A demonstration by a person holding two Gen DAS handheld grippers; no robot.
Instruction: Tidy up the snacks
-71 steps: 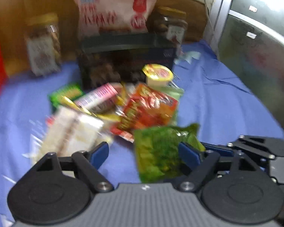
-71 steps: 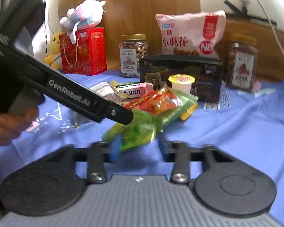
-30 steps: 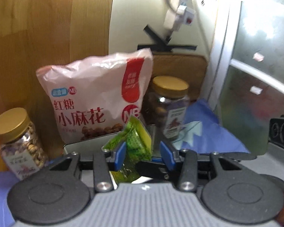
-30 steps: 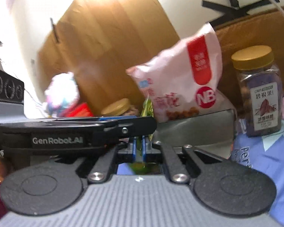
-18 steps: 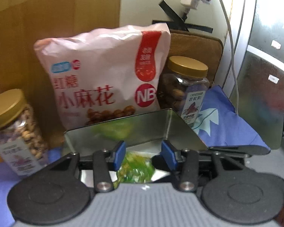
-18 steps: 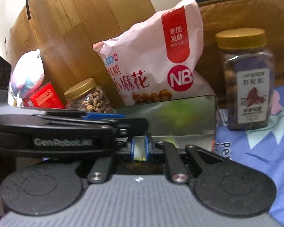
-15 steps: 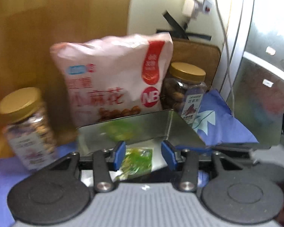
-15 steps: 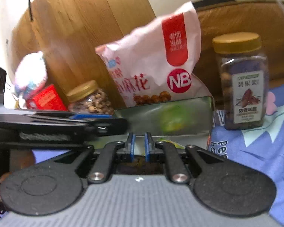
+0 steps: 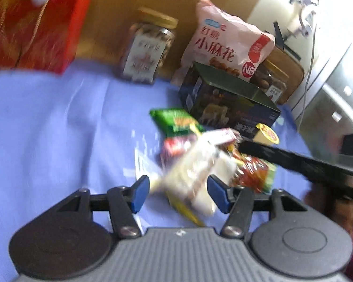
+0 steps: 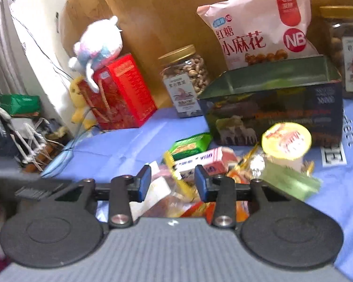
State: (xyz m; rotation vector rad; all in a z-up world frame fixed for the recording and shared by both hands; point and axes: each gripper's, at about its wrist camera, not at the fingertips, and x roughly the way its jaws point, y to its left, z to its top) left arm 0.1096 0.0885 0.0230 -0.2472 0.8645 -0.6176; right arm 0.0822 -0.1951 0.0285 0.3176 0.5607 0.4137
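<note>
A pile of snack packets lies on the blue cloth in front of an open dark tin box (image 9: 226, 103) (image 10: 273, 108). My left gripper (image 9: 177, 189) is open, low over a blurred white packet (image 9: 193, 176) at the near side of the pile. My right gripper (image 10: 173, 182) is open and empty, just above a pink-and-white box (image 10: 202, 162). A green packet (image 9: 174, 119) (image 10: 191, 144), a red-orange packet (image 9: 251, 172) and a yellow-lidded cup (image 9: 267, 136) (image 10: 286, 139) lie in the pile.
Behind the tin stand a large pink snack bag (image 9: 226, 47) (image 10: 258, 28), a nut jar (image 9: 148, 51) (image 10: 184, 80), a second jar (image 10: 350, 51) and a red carton (image 9: 33, 23) (image 10: 122, 94) with a plush toy (image 10: 98, 44). The right gripper's arm (image 9: 301, 164) crosses the left view.
Both grippers let go of the green packet into the tin, drew back from it and came down over the snack pile. Both have opened wider.
</note>
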